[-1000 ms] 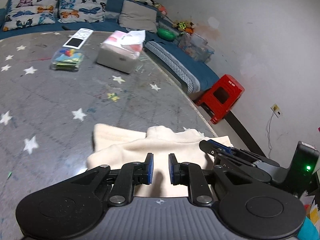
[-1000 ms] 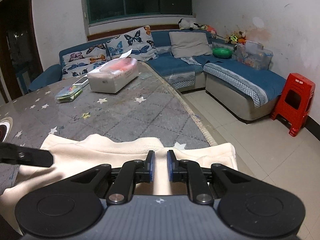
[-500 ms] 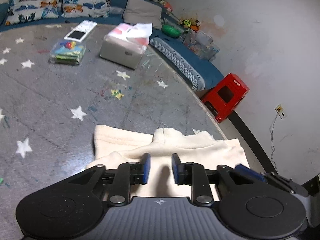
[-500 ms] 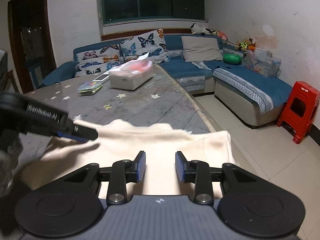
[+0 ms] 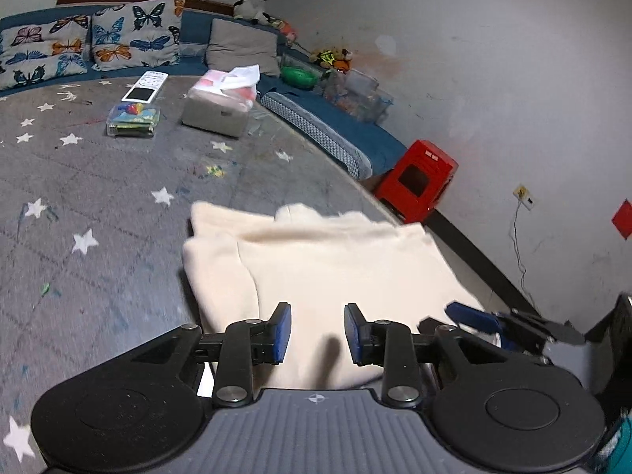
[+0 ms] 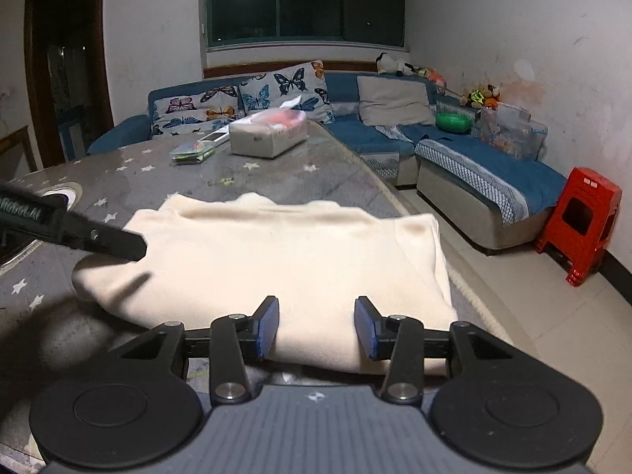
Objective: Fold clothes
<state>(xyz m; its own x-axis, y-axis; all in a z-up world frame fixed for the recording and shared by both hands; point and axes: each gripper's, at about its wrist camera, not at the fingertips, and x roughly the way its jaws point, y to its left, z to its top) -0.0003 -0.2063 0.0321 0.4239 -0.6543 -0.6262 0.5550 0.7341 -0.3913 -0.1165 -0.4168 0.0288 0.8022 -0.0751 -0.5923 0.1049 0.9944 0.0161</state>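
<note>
A cream garment lies folded in a flat rectangle near the right edge of the grey star-patterned table; it also shows in the right wrist view. My left gripper is open and empty, just above the garment's near edge. My right gripper is open and empty over the same near edge. In the left wrist view the right gripper's fingers show at the right. In the right wrist view a finger of the left gripper hovers over the garment's left side.
On the table's far side stand a tissue box, a clear box of coloured items and a remote. A blue sofa wraps the room. A red stool stands on the floor at the right.
Both grippers were shut on the garment's edge a second ago. They have opened, let the cloth go and drawn back. The garment now lies flat, folded over.
</note>
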